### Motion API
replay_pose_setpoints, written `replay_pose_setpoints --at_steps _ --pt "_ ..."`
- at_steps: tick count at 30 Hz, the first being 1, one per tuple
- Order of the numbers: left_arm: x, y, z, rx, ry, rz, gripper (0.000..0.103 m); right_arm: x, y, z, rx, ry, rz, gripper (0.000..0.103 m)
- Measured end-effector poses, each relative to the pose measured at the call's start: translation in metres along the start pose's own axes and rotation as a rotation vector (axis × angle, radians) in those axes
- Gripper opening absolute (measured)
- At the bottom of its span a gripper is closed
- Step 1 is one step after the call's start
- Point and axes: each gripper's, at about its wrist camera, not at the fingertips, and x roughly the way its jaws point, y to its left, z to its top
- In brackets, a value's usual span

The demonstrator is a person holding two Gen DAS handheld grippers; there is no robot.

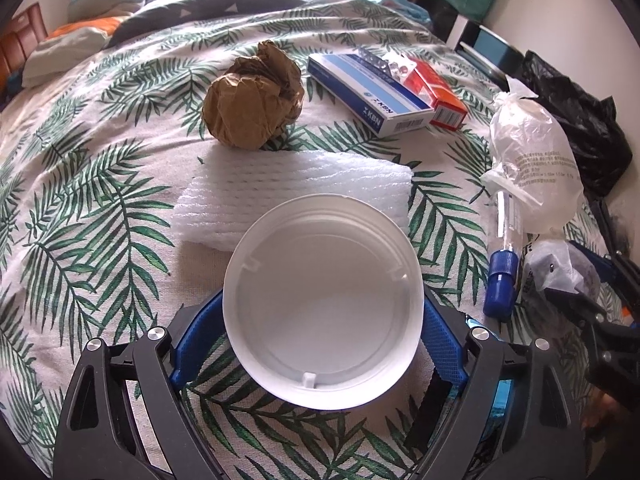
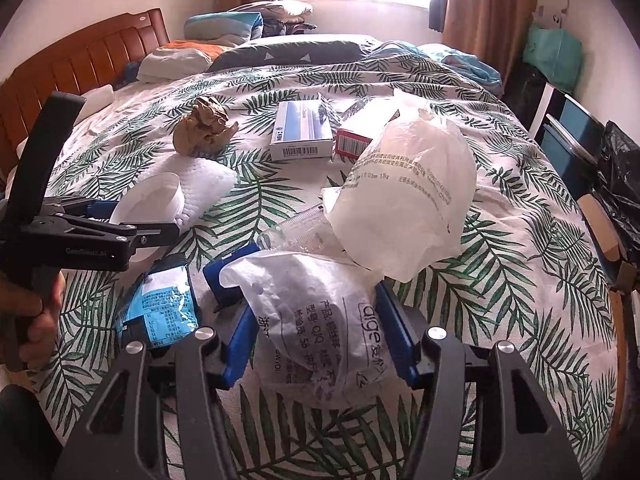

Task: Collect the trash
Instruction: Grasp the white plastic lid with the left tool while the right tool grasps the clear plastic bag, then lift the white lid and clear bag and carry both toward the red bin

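Note:
My left gripper (image 1: 324, 316) is shut on a white plastic cup (image 1: 323, 300), its mouth toward the camera; the cup also shows in the right wrist view (image 2: 150, 204). My right gripper (image 2: 316, 320) is shut on a crumpled clear printed plastic bag (image 2: 320, 320). On the leaf-print bed lie a brown crumpled paper ball (image 1: 254, 100), a white foam sheet (image 1: 296, 196), a blue-white box (image 1: 368, 92), a red box (image 1: 436, 92), a white plastic bag (image 2: 408, 200), a blue-capped tube (image 1: 500, 276) and a blue snack packet (image 2: 160, 304).
A black trash bag (image 1: 576, 116) hangs at the bed's right side, also in the right wrist view (image 2: 620, 184). Pillows (image 2: 280, 52) and a wooden headboard (image 2: 92, 56) are at the far end. Blue bins (image 2: 572, 144) stand right of the bed.

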Motion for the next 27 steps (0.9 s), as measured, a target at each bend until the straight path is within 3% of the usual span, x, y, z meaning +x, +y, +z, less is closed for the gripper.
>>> replay_pose_setpoints --at_steps 10,27 --pt "-0.006 0.002 -0.005 -0.012 -0.003 -0.002 0.087 -0.007 -0.003 -0.002 0.015 -0.006 0.024 0.048" --pt "-0.044 -0.008 -0.022 0.003 -0.013 -0.005 0.087 -0.050 0.000 -0.006 0.028 -0.034 0.039 0.047"
